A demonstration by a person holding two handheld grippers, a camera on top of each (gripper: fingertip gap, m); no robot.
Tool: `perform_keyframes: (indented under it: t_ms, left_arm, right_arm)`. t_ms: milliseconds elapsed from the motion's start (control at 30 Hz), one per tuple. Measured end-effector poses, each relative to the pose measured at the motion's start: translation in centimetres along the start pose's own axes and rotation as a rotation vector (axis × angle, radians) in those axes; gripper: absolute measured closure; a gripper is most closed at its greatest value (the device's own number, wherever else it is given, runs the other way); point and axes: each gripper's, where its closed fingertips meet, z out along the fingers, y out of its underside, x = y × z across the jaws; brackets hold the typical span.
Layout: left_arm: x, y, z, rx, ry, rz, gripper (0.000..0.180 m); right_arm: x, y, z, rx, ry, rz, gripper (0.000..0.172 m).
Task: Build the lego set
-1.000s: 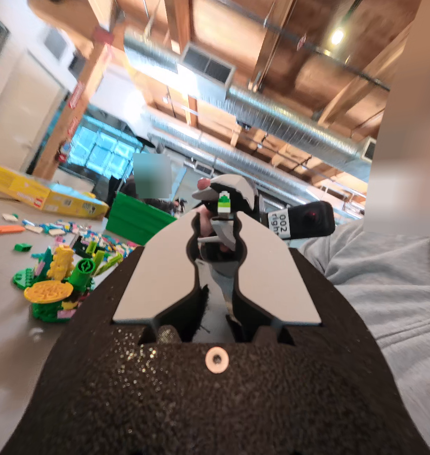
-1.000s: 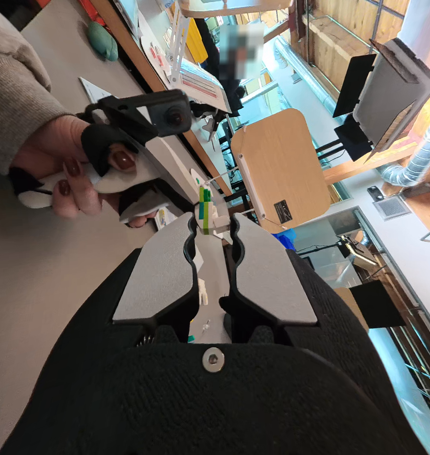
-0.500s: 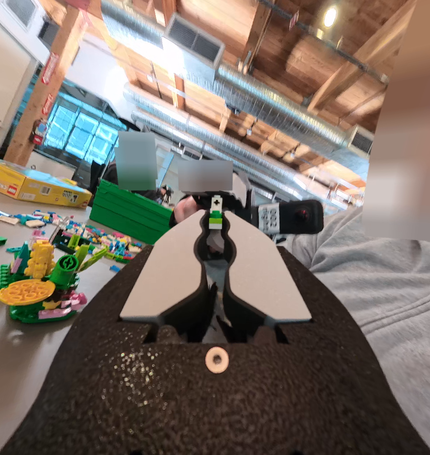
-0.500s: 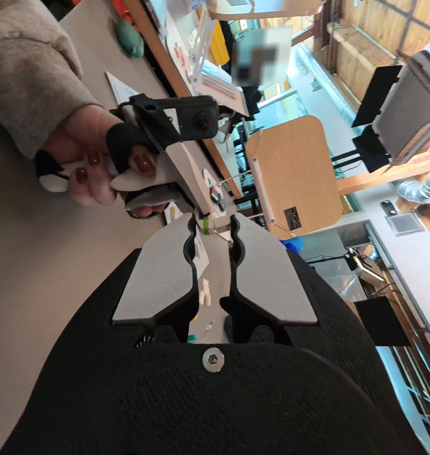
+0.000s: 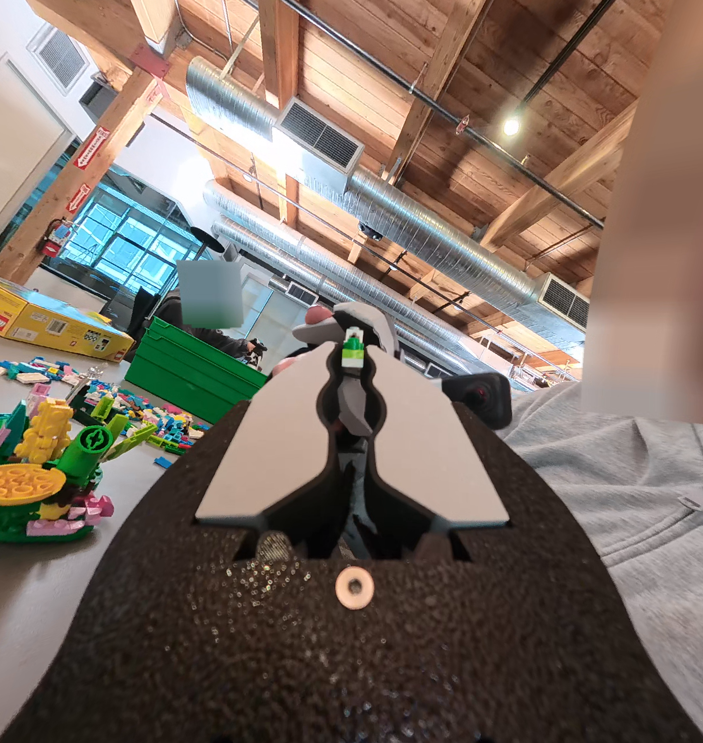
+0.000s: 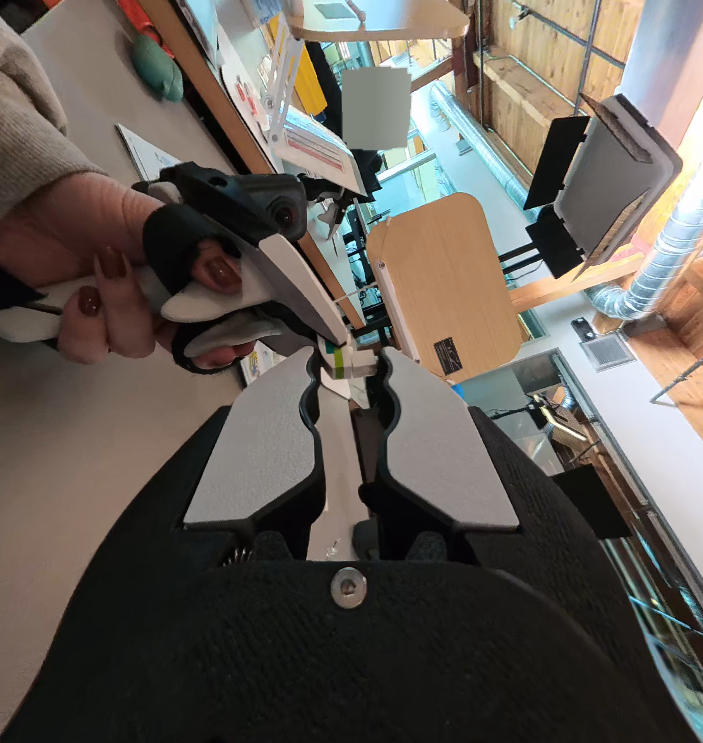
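Bricks, green and white, make a little stack [image 5: 352, 351] pinched between the tips of the left gripper [image 5: 352, 356], whose jaws are nearly closed and press on both its sides. The stack is held up in the air, above the worktop [image 5: 40, 603]. Its long way points across, at the right gripper [image 6: 348, 364]. That gripper's jaws stand wider, with the white end of the stack [image 6: 362, 362] between them; I cannot tell if both pads touch it. Loose bricks [image 5: 140, 418] and a green bin [image 5: 189, 374] sit far off.
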Motion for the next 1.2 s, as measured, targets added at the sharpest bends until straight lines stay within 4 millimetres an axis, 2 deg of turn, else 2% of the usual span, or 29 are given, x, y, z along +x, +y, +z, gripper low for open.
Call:
perform_keyframes:
  t_ms: [33, 400, 867, 1200]
  left_arm:
    - [0.0, 0.0, 0.0, 0.001, -0.004, 0.004, 0.172]
    - [0.4, -0.8, -0.3, 0.08, 0.026, 0.005, 0.172]
    - [0.0, -1.1, -0.6, 0.124, 0.008, -0.004, 0.172]
    - [-0.2, -1.2, -0.8, 0.107, -0.038, 0.095, 0.172]
  right_arm:
    - [0.0, 0.0, 0.0, -0.008, 0.012, -0.017, 0.146]
    - [0.5, -0.5, 0.4, -0.048, 0.248, -0.083, 0.146]
    - [0.3, 0.1, 0.8, -0.108, 0.289, -0.059, 0.145]
    - [0.2, 0.4, 1.0, -0.177, 0.333, -0.052, 0.146]
